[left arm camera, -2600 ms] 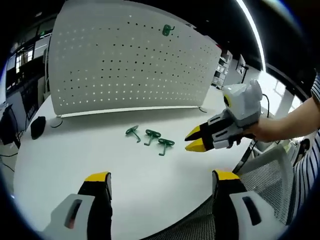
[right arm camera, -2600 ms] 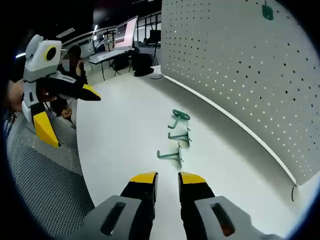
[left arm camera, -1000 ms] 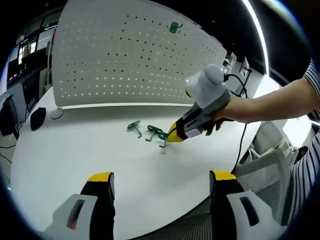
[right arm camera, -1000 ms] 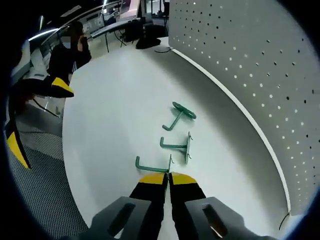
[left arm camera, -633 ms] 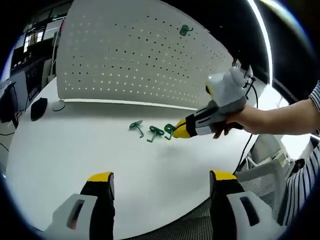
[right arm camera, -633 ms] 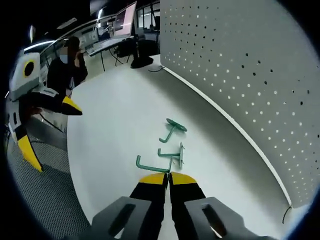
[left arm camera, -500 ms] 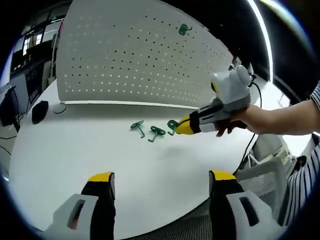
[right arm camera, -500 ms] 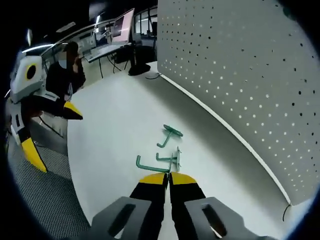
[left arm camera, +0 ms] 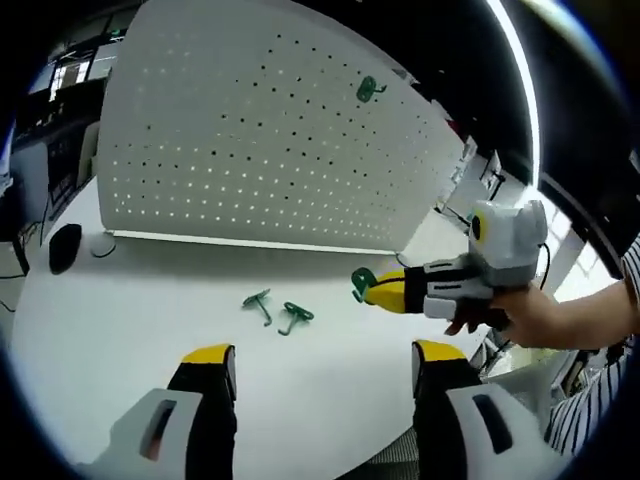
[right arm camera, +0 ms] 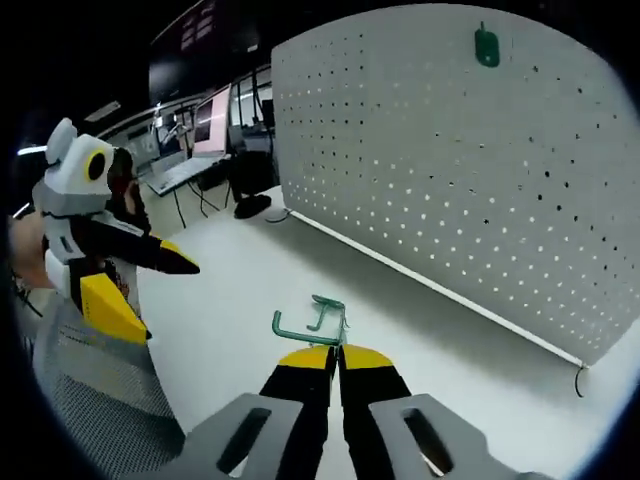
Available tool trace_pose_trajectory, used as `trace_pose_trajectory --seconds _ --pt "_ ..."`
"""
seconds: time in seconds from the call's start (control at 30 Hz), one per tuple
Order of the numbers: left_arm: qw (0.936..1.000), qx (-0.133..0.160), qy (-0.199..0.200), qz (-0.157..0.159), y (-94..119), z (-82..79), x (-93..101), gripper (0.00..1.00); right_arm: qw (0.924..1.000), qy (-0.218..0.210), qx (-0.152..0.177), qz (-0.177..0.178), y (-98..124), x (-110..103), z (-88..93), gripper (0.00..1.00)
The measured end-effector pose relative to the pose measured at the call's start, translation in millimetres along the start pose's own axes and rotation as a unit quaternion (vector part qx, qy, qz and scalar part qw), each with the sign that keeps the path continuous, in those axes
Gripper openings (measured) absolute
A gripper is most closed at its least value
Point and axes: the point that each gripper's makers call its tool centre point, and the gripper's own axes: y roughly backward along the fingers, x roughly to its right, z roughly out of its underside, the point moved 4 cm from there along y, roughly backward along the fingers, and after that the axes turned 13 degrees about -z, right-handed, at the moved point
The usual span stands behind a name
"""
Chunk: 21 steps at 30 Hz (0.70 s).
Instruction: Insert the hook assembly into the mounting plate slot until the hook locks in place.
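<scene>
left gripper view: left gripper has its jaws spread wide, holding nothing. right gripper pinches a green hook, lifted in front of the pegboard; two hooks lie on the table below the pegboard.

right gripper view: jaws pressed onto the hook's stem, pegboard ahead, mounted hook high on the pegboard. step looks like carry; next, line the hook's back up with the pegboard's holes.

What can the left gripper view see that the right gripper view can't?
The left gripper view alone has two green hooks lying on the white table and a dark mouse-like thing. The right gripper view alone has desks with screens far behind. Both have the white pegboard, the hook hung high on it, and the right gripper shut on another hook.
</scene>
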Motion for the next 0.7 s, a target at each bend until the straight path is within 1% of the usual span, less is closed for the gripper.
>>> trace_pose_trajectory --seconds 0.03,0.1,0.13,0.17,0.2,0.23,0.3,0.33,0.4,0.43,0.53,0.7 --pt "1.0 -0.001 0.003 0.006 -2 -2.4 4.0 0.71 0.9998 -0.016 0.007 -0.001 2 -3 -0.5 0.0" --pt "0.9998 -0.004 0.002 0.019 -4 -5.4 10.9 0.68 0.9997 -0.014 0.021 0.005 6 -5 -3.9 0.0" --pt "0.9997 -0.003 0.002 0.024 -4 -6.1 12.5 0.63 0.9994 -0.014 0.03 0.008 9 -8 -6.5 0.0" --pt "0.9991 -0.001 0.012 0.041 -4 -8.8 19.0 0.61 0.9991 -0.015 0.04 0.009 10 -10 -9.5 0.0" --pt "0.9987 0.001 0.019 0.047 -5 -10.7 22.2 0.6 0.9983 -0.017 0.055 0.01 13 -13 -14.2 0.0" --pt "0.9982 0.005 0.025 0.054 -5 -13.3 26.1 0.59 0.998 -0.017 0.06 0.011 16 -15 -16.3 0.0" --pt "0.9978 0.005 0.024 0.061 -5 -15.7 31.5 0.57 0.9964 -0.014 0.083 0.012 20 -20 -24.5 0.0" --pt "0.9976 0.005 0.024 0.064 -5 -16.6 33.5 0.54 0.9961 -0.016 0.085 0.015 22 -22 -26.2 0.0" --pt "0.9968 0.008 0.029 0.074 -5 -19.8 37.3 0.51 0.9947 -0.024 0.099 0.014 25 -25 -30.3 0.0" --pt "0.9964 0.01 0.034 0.077 -5 -21.6 38.5 0.51 0.9932 -0.035 0.11 0.012 26 -27 -32.8 0.0" --pt "0.9945 0.021 0.054 0.087 -4 -30.1 41.3 0.49 0.9921 -0.042 0.118 0.012 28 -31 -35.6 0.0" --pt "0.9936 0.034 0.053 0.094 -2 -37.9 45.2 0.45 0.9896 -0.037 0.138 0.011 32 -41 -42.5 0.0"
